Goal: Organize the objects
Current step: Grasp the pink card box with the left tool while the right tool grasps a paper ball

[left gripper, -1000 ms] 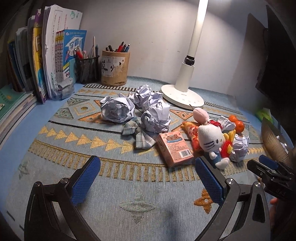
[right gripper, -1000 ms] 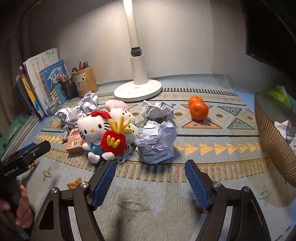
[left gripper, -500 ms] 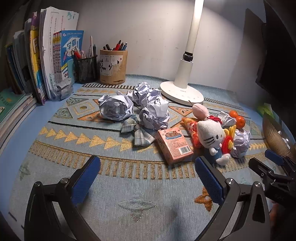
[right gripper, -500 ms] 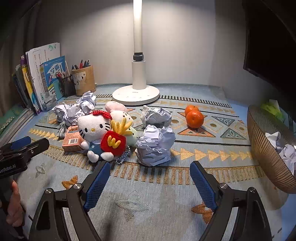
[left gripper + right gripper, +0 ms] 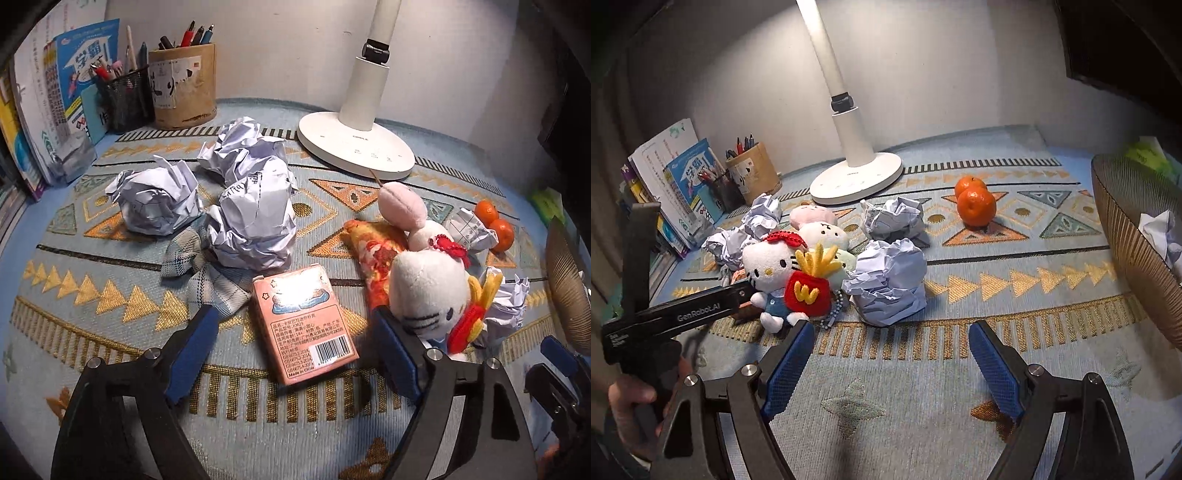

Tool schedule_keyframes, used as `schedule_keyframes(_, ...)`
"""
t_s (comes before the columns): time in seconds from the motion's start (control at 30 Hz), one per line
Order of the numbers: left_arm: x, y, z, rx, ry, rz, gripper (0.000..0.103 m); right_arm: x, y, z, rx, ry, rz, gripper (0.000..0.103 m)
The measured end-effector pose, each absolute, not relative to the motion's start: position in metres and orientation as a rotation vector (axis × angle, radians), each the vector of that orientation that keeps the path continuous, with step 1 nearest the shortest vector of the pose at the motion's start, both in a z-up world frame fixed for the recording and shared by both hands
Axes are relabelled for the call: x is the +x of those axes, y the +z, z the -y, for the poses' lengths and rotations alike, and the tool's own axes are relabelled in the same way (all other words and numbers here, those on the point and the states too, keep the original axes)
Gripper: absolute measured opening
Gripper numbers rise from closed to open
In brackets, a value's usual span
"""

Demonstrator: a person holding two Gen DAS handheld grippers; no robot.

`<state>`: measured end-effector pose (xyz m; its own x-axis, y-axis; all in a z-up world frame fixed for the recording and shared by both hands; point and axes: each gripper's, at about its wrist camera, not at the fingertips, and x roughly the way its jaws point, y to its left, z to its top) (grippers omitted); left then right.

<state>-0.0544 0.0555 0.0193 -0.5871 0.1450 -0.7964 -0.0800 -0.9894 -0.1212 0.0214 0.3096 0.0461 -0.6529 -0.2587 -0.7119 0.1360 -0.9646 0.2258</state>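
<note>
From the left wrist, the left gripper [image 5: 295, 350] gapes around the pink box [image 5: 303, 322] on the mat — apparently mid-approach — while from the right wrist, the right gripper [image 5: 892, 363] waits spread before a crumpled paper ball [image 5: 889, 280], needing a forward reach.

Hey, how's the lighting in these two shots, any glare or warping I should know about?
Left wrist view: the desk lamp throws glare on the pink box, washing out its picture; corners go dark. Right wrist view: light pools mid-mat, the near edge lies in shadow; fisheye bends the lamp pole and basket rim.
</note>
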Motion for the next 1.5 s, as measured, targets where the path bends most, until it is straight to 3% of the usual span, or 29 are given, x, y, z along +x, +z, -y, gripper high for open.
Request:
schedule_keyframes(0.07, -0.054, 0.016, -0.059, -1.353, 2.698, 0.066, 0.078, 0.014, 0.051, -0.304, 1.221, -2.633, 0.184, 0.086)
schedule_keyframes(0.13, -0.053, 0.016, -0.059, -1.35, 2.705, 0.06, 0.061, 0.001, 0.051, -0.298, 1.268, -2.63, 0.15, 0.086)
schedule_keyframes(0.17, -0.052, 0.016, -0.058, -1.342, 2.701, 0.063, 0.057, -0.006, 0.048, -0.296, 1.279, -2.63, 0.145, 0.086)
schedule_keyframes(0.2, -0.051, 0.017, -0.057, -1.334, 2.688, 0.067, 0.044, -0.012, 0.045, -0.295, 1.29, -2.624, 0.156, 0.085)
schedule_keyframes(0.33, -0.039, 0.018, -0.05, -1.306, 2.629, 0.096, 0.042, -0.035, 0.03, -0.293, 1.311, -2.606, 0.22, 0.064)
schedule_keyframes(0.37, -0.034, 0.019, -0.048, -1.287, 2.605, 0.106, 0.042, -0.039, 0.025, -0.291, 1.332, -2.612, 0.215, 0.055)
schedule_keyframes(0.47, -0.015, 0.025, -0.046, -1.252, 2.561, 0.071, 0.042, -0.037, 0.026, -0.29, 1.3, -2.616, 0.2, 0.053)
schedule_keyframes(0.6, 0.011, 0.033, -0.045, -1.22, 2.489, -0.001, 0.042, -0.01, 0.041, -0.292, 1.229, -2.584, 0.218, 0.053)
schedule_keyframes(0.73, 0.035, 0.035, -0.043, -1.213, 2.444, -0.026, 0.042, 0.033, 0.053, -0.292, 1.187, -2.605, 0.102, 0.053)
schedule_keyframes(1.03, 0.049, 0.021, -0.05, -1.215, 2.456, -0.081, 0.045, 0.054, 0.024, -0.297, 1.303, -2.553, 0.017, 0.053)
schedule_keyframes(1.1, 0.05, 0.02, -0.051, -1.218, 2.477, -0.094, 0.055, 0.056, 0.025, -0.299, 1.294, -2.554, 0.039, 0.058)
schedule_keyframes(1.13, 0.05, 0.02, -0.051, -1.221, 2.481, -0.097, 0.071, 0.057, 0.026, -0.301, 1.295, -2.561, 0.049, 0.07)
schedule_keyframes(1.17, 0.051, 0.02, -0.05, -1.221, 2.489, -0.09, 0.077, 0.06, 0.026, -0.303, 1.286, -2.572, 0.061, 0.08)
schedule_keyframes(1.2, 0.053, 0.02, -0.05, -1.213, 2.5, -0.079, 0.081, 0.063, 0.027, -0.303, 1.275, -2.576, 0.069, 0.083)
schedule_keyframes(1.37, 0.058, 0.017, -0.057, -1.205, 2.485, -0.056, 0.079, 0.066, 0.025, -0.302, 1.261, -2.601, 0.089, 0.083)
schedule_keyframes(1.43, 0.06, 0.017, -0.065, -1.209, 2.507, -0.102, 0.06, 0.062, 0.026, -0.301, 1.257, -2.611, 0.114, 0.083)
schedule_keyframes(1.47, 0.06, 0.017, -0.068, -1.207, 2.521, -0.126, 0.054, 0.059, 0.026, -0.301, 1.264, -2.614, 0.126, 0.077)
schedule_keyframes(1.5, 0.06, 0.018, -0.069, -1.208, 2.523, -0.134, 0.04, 0.056, 0.025, -0.301, 1.27, -2.606, 0.136, 0.068)
